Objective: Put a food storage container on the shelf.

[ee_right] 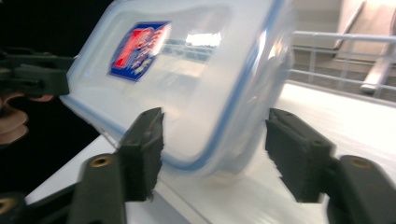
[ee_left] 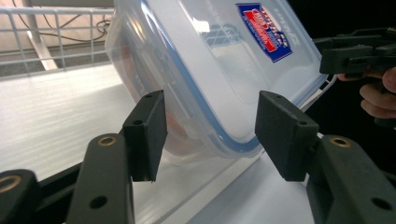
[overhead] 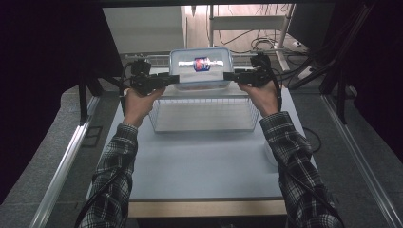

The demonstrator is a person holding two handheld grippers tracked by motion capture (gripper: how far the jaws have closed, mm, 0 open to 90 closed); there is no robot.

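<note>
- Left hand-held gripper (overhead: 174, 79): held level, pointing inward, jaws half open astride the clear lidded container's (overhead: 201, 67) left end, pads not pressing.
- Right hand-held gripper (overhead: 228, 76): mirrored at the right end, likewise unclamped.
- Container: above the wire basket's (overhead: 204, 115) far edge on the counter (overhead: 199, 161).

The high view is dim and dark at both sides and across the top corners, with light falling mainly on the pale table (overhead: 199, 156) and a strong white glare across the lid of the clear container (overhead: 201, 66), which washes out its surface around the label. In the left gripper view the picture is sharp and evenly lit, the container (ee_left: 210, 70) bright against a black background at the right. The right gripper view is softer, the container (ee_right: 187, 79) and wire basket (ee_right: 336, 56) blurred, with a reflected highlight on the lid.
</note>
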